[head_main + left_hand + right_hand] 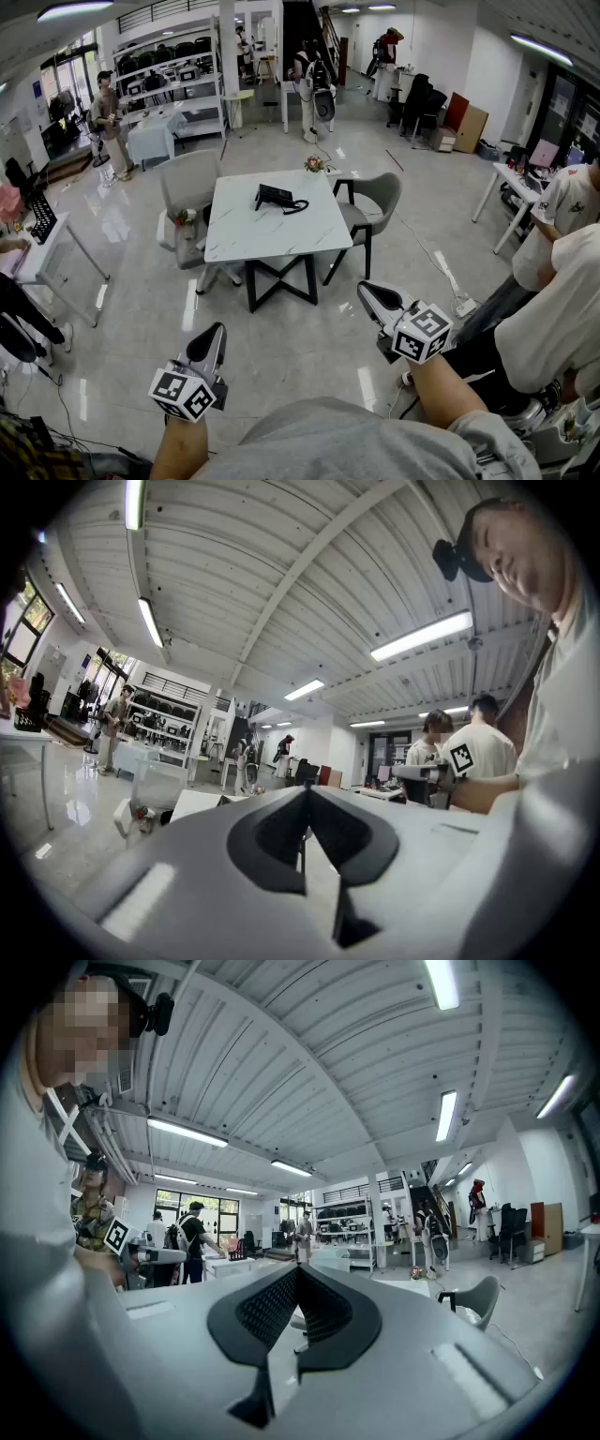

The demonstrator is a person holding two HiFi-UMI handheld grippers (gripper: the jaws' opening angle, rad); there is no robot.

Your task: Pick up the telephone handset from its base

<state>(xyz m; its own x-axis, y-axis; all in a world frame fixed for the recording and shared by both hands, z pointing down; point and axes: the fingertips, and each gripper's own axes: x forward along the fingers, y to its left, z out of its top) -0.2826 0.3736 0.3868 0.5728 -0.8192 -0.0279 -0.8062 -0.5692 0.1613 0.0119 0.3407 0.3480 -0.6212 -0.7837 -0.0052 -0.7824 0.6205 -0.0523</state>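
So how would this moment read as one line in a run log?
left gripper: jaws shut, empty | right gripper: jaws shut, empty | telephone: on table, untouched

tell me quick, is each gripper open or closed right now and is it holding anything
Left gripper: closed, holding nothing.
Right gripper: closed, holding nothing.

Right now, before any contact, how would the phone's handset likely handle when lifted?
It can't be told apart from the phone, which looks like hard black plastic: probably stiff and fairly light. The cord loops onto the table, so it would likely trail and tug. On that glossy top the phone might slide.
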